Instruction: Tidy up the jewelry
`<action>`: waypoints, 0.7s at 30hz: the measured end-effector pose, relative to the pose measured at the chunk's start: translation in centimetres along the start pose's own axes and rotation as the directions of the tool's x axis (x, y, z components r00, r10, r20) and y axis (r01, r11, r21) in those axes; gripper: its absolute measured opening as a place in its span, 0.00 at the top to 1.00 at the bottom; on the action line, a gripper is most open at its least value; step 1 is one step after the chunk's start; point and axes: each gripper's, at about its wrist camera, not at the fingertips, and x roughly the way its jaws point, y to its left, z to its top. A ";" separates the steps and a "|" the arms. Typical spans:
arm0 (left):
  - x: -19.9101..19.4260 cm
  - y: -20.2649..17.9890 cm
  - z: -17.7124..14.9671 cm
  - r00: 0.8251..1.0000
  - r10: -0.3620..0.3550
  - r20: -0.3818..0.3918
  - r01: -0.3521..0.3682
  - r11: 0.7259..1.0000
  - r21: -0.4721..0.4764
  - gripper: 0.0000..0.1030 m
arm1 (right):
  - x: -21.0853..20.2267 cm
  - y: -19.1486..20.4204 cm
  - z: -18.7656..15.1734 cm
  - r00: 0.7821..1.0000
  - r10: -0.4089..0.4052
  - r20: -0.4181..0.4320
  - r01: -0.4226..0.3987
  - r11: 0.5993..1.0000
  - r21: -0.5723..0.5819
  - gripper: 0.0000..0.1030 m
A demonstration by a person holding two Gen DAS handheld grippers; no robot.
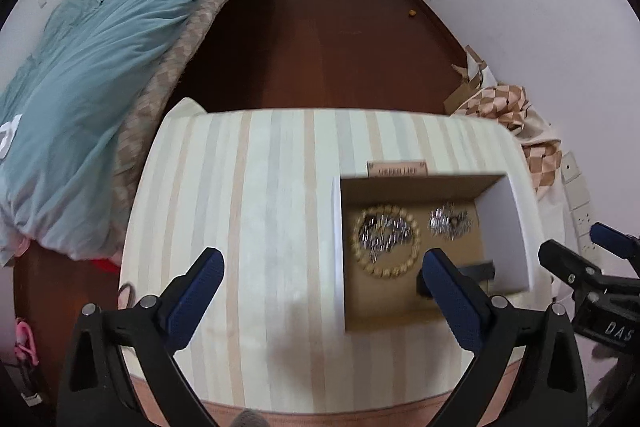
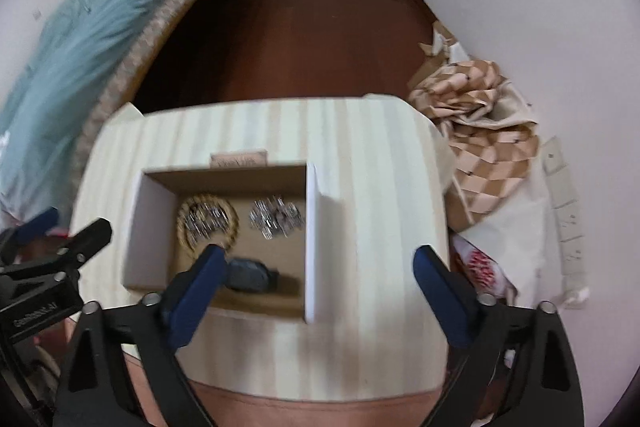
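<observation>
An open cardboard box [image 1: 508,227] [image 2: 150,227] sits on a striped table [image 1: 248,211] [image 2: 380,195]. Inside lie a gold bead bracelet [image 1: 416,247] [image 2: 185,205] around a silver chain [image 1: 384,231] [image 2: 206,219], a second silver tangle [image 1: 448,221] [image 2: 276,219], and a dark object [image 1: 478,269] [image 2: 250,279] near the front. My left gripper [image 1: 324,287] is open and empty above the table, its right finger over the box. My right gripper [image 2: 320,283] is open and empty over the box's front right. The right gripper also shows at the edge of the left wrist view [image 1: 576,259].
A bed with a teal duvet [image 1: 100,67] [image 2: 92,35] stands at the left. Checked fabric and cardboard [image 1: 508,107] [image 2: 476,123] are piled at the right wall. A small label card [image 1: 398,169] [image 2: 238,159] stands behind the box. Dark wood floor [image 1: 320,39] lies beyond.
</observation>
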 end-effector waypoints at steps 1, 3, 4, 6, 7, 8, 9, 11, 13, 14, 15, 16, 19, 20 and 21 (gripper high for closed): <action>-0.3 -0.1 -0.6 1.000 0.008 0.000 -0.008 1.000 0.005 0.01 | -0.1 0.2 -0.5 1.000 -0.014 -0.005 0.014 1.000 -0.004 0.05; -0.9 -0.4 -1.4 1.000 0.014 0.004 -0.014 1.000 0.005 0.01 | -0.7 0.4 -1.9 0.999 -0.032 -0.010 0.031 0.999 -0.005 0.02; -1.4 -0.5 -1.8 1.000 0.011 0.008 -0.011 1.000 0.004 0.01 | -1.1 0.4 -2.4 0.999 -0.033 -0.008 0.033 0.999 0.000 0.01; -2.3 -0.6 -2.4 1.000 0.011 0.018 -0.011 1.000 -0.001 0.01 | -2.0 0.5 -3.2 0.999 -0.046 0.001 0.046 0.999 0.010 0.01; -3.1 -0.5 -2.8 1.000 0.007 0.026 -0.007 1.000 -0.005 0.01 | -2.8 0.4 -3.6 0.999 -0.048 0.010 0.048 0.999 0.019 0.00; -3.6 -0.5 -3.0 0.999 0.006 0.032 -0.005 1.000 -0.006 0.01 | -3.3 0.4 -4.0 0.999 -0.047 0.018 0.047 0.999 0.026 0.00; -4.5 -0.6 -3.4 0.999 0.006 0.042 -0.006 1.000 -0.005 0.01 | -4.2 0.4 -4.3 0.998 -0.046 0.030 0.045 0.998 0.035 0.00; -6.3 -0.7 -4.0 0.998 0.014 0.067 -0.013 1.000 -0.006 0.01 | -6.4 0.4 -5.2 0.997 -0.049 0.061 0.047 0.998 0.042 0.00; -8.2 -0.7 -4.7 0.996 0.016 0.091 -0.015 1.000 -0.008 0.01 | -8.2 0.4 -5.8 0.995 -0.051 0.088 0.047 0.998 0.046 0.00; -9.0 -0.7 -5.0 0.995 0.020 0.100 -0.018 1.000 -0.011 0.01 | -9.4 0.4 -6.3 0.993 -0.051 0.105 0.046 0.998 0.049 0.00; -10.4 -0.7 -5.4 0.993 0.022 0.117 -0.021 1.000 -0.016 0.01 | -10.5 0.5 -6.7 0.991 -0.051 0.121 0.045 0.998 0.050 0.00; -11.1 -0.6 -5.7 0.992 0.021 0.126 -0.019 1.000 -0.016 0.01 | -11.9 0.5 -7.2 0.989 -0.052 0.140 0.046 0.998 0.049 0.00; -14.6 -0.6 -6.8 0.985 0.027 0.169 -0.024 0.999 -0.022 0.01 | -15.1 0.7 -8.3 0.982 -0.051 0.183 0.042 0.998 0.051 0.00; -16.1 -0.6 -7.2 0.982 0.025 0.189 -0.020 0.999 -0.027 0.01 | -16.7 0.8 -8.9 0.977 -0.054 0.205 0.045 0.998 0.049 0.00; -17.1 -0.5 -7.4 0.979 0.026 0.203 -0.021 0.999 -0.028 0.01 | -17.7 0.9 -9.3 0.974 -0.056 0.220 0.046 0.998 0.048 0.00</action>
